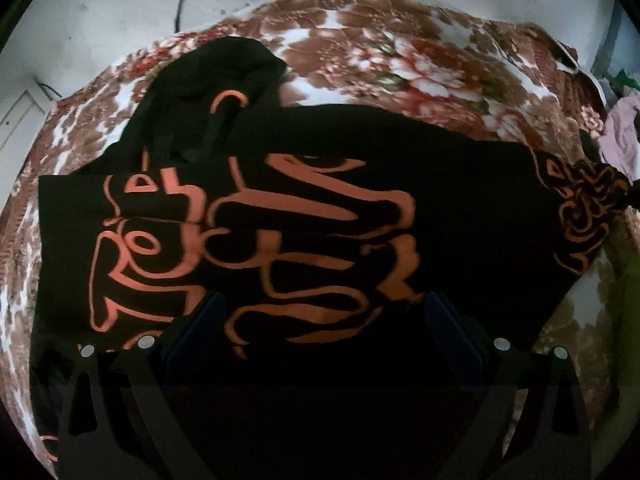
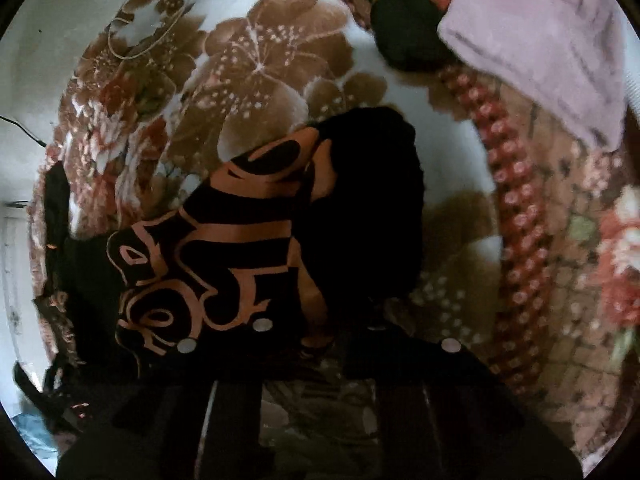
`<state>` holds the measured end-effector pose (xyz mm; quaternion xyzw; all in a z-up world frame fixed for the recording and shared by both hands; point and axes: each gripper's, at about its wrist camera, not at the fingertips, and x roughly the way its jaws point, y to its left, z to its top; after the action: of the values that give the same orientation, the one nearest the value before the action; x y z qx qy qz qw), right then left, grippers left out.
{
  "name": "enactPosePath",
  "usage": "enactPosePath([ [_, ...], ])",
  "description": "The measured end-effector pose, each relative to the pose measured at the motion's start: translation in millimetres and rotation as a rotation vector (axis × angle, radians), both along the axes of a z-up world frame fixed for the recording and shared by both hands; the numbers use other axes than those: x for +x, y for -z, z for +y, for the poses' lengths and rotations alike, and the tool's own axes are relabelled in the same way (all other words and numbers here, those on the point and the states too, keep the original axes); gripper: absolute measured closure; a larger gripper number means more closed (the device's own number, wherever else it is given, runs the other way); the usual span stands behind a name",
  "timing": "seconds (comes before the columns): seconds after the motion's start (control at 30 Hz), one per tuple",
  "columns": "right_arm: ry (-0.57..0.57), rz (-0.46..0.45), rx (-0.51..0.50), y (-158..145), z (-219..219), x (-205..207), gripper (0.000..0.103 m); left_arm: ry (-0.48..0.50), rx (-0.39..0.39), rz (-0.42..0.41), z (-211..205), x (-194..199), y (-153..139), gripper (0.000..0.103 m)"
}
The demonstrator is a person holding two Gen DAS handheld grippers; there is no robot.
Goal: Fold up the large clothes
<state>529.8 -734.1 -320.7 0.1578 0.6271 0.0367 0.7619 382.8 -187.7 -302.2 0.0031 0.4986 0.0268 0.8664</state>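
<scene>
A flowered blanket (image 1: 400,52) lies under both grippers. On it, spread ahead of the left gripper (image 1: 320,320), whose jaws stand wide apart over the cloth, is the black garment (image 1: 460,184) with orange print. It looks soft, light and floppy, best taken by corners or hems. The right gripper (image 2: 320,344) is pressed together on a bunched end of it.
</scene>
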Motion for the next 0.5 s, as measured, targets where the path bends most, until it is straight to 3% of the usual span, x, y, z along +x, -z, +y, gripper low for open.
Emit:
enactPosePath([
  [0.1,-0.072,-0.098,0.013,-33.4,20.1,-1.9,0.091,-0.019,0.095,0.007,5.9,1.8,6.4,0.006],
  [0.17,-0.102,-0.123,0.090,-54.3,32.3,-9.1,0.091,-0.018,0.141,0.029,5.8,5.5,13.3,0.006],
  [0.2,-0.138,-0.136,0.139,-69.4,45.0,-12.5,0.091,-0.017,0.140,0.052,6.4,7.8,20.3,0.006],
  [0.33,-0.248,-0.200,0.163,-115.7,97.4,-25.1,0.092,0.002,0.117,0.142,4.6,11.2,53.4,0.005],
  [0.5,-0.319,-0.302,0.222,-172.7,161.0,-47.1,0.092,0.003,0.105,0.065,7.6,3.8,66.3,0.004],
])
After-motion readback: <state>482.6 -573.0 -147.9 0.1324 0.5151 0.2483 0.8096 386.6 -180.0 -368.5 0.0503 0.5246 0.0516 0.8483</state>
